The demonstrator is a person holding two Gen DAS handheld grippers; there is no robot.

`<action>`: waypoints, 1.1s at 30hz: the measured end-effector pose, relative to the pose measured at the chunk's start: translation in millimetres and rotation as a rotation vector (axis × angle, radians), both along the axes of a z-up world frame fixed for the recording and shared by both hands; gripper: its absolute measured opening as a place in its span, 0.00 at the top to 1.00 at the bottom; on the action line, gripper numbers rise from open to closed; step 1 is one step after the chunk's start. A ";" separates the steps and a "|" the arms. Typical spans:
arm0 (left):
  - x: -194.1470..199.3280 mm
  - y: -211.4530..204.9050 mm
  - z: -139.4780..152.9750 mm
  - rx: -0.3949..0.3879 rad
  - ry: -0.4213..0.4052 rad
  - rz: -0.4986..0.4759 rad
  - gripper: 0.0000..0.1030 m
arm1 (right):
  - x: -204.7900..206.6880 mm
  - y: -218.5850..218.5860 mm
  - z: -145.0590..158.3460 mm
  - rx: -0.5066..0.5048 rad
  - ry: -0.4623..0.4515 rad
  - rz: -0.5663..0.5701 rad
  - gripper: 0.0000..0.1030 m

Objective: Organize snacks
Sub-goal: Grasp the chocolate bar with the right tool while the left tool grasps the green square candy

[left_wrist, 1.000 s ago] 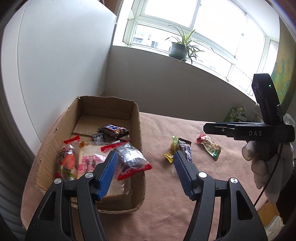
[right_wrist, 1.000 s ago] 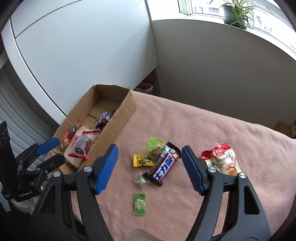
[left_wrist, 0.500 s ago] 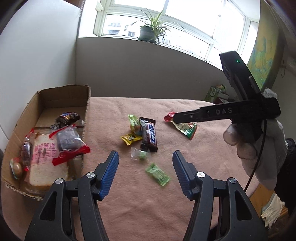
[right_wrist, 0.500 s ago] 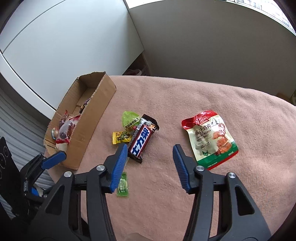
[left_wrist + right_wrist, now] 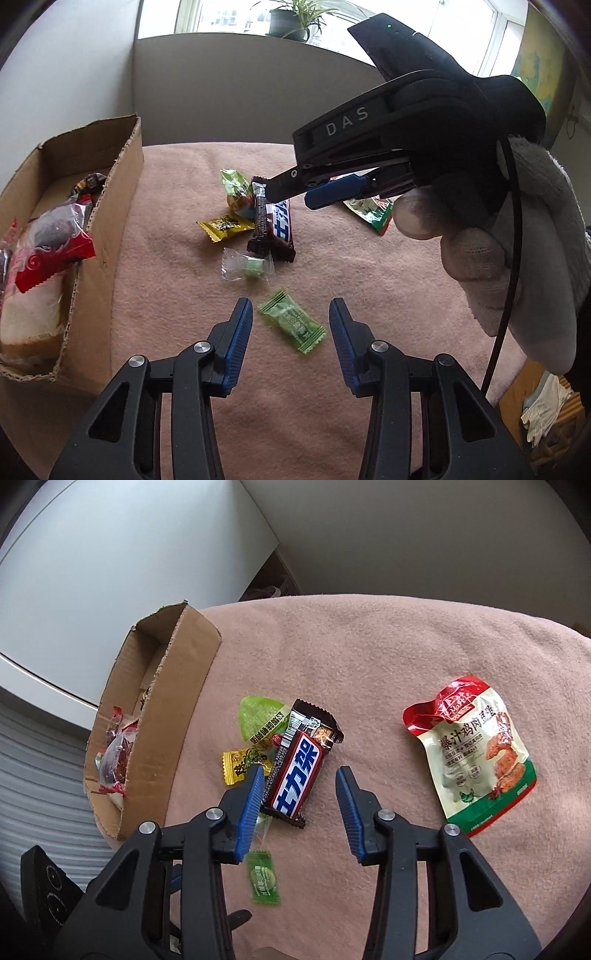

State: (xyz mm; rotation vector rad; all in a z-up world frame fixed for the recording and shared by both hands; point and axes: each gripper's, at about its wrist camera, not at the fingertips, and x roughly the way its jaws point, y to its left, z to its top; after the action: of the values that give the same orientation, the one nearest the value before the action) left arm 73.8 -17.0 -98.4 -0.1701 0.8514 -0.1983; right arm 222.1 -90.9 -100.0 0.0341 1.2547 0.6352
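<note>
My left gripper (image 5: 291,325) is open and empty, just above a small green candy packet (image 5: 291,326) on the pink cloth. My right gripper (image 5: 300,790) is open and empty over the near end of a brown Snickers bar (image 5: 297,771); it also shows in the left wrist view (image 5: 334,190), hanging above the bar (image 5: 275,230). Around the bar lie a yellow candy (image 5: 225,227), a green pouch (image 5: 236,186) and a clear-wrapped green sweet (image 5: 247,266). A red, cream and green pouch (image 5: 476,749) lies to the right. A cardboard box (image 5: 107,236) on the left holds several snacks.
The table is covered by a pink cloth (image 5: 177,295). A grey wall and a window sill with a potted plant (image 5: 291,18) stand behind it. A white cabinet (image 5: 110,554) is beyond the box. White gloves (image 5: 543,410) lie low at the right.
Both grippers have dropped closer to the loose snacks. The left one moved from beside the box to over the green candy packet. The right one came down over the Snickers bar.
</note>
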 end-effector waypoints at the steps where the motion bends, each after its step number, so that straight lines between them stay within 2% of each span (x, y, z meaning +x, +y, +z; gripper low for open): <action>1: 0.5 1.2 -0.9 -0.006 0.001 0.004 0.59 | 1.1 2.4 -3.0 -0.002 0.008 -0.001 0.59; 7: 0.3 2.8 -2.0 -0.001 0.005 0.010 0.59 | 8.5 10.8 -13.1 -0.012 0.028 -0.020 0.59; 14: 7.4 -0.5 -6.1 0.013 0.018 0.029 0.59 | 7.5 13.8 -13.3 -0.053 0.008 0.002 0.63; 19: 21.0 -15.8 -14.3 0.056 0.036 0.036 0.59 | 4.4 6.0 -11.5 -0.094 -0.017 0.015 0.66; 25: 24.8 -30.5 -24.8 0.154 0.037 0.019 0.60 | 2.9 -10.0 -7.7 -0.115 -0.036 0.012 0.66; 28: 22.2 -24.8 -25.3 0.154 0.031 0.028 0.66 | 0.2 -18.6 -7.4 -0.110 -0.039 0.008 0.66; 33: 16.3 -11.1 -24.2 0.140 0.023 0.028 0.69 | -7.3 -28.3 -7.3 -0.113 -0.051 0.013 0.66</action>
State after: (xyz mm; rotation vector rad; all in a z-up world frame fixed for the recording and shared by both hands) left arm 90.1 -28.1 -122.6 -0.0528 0.8825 -0.1104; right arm 214.8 -119.2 -107.4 -0.0839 1.2405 0.5722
